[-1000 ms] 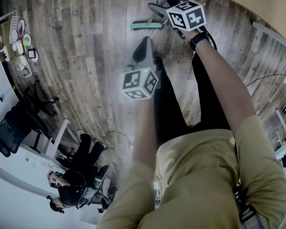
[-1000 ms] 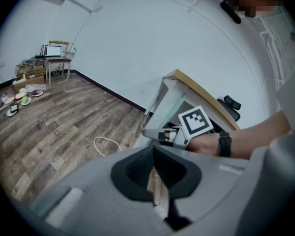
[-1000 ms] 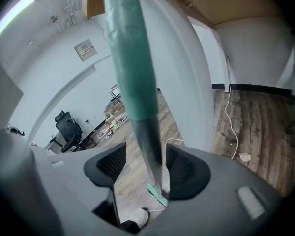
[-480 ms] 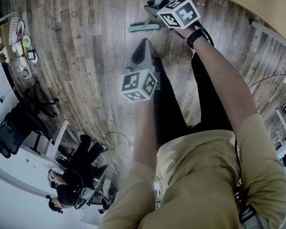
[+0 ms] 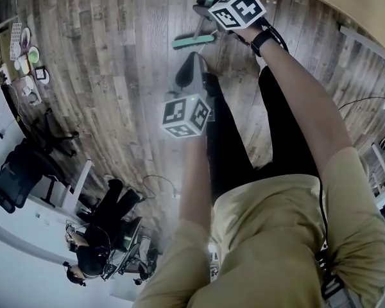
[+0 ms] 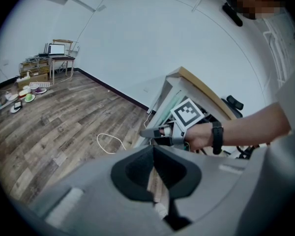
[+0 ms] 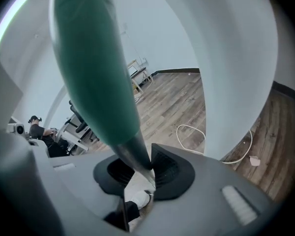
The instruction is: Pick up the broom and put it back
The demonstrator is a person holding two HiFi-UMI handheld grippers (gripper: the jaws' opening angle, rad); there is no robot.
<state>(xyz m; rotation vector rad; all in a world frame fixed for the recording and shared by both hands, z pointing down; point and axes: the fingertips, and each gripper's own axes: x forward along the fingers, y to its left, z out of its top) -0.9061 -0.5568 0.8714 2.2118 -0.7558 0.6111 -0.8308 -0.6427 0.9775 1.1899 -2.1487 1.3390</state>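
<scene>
Broom: a teal long-handled broom (image 5: 194, 40); its flat teal head lies crosswise low over the grey-brown wooden plank floor (image 5: 115, 76), ahead of the person's dark-trousered legs; whether the head touches the planks cannot be told; the handle rises tilted from it toward the top edge of the head view.
Handle close up: in the right gripper view the thick teal grip sleeve (image 7: 93, 58) fills the upper left and narrows into a dark metal shaft (image 7: 135, 154).
Right gripper: the right gripper (image 7: 142, 167) is clamped on that dark shaft just below the sleeve; its black pads (image 7: 169, 168) press it from both sides; the jaws have just been closing, with the shaft between them; in the head view it sits at the top, reached out at arm's length.
Left gripper: the left gripper (image 6: 154, 150) has its jaw tips pressed together with nothing between them; it hangs nearer the body, well apart from the broom, pointing down at the floor.
Wrist: a black watch band (image 5: 264, 38) on the arm behind the right gripper.
Surroundings: a loose white cable (image 6: 110, 141) curls on the planks near a white desk with a tan wooden top (image 6: 201, 85); a seated person (image 5: 93, 249) is at the lower left of the head view.
</scene>
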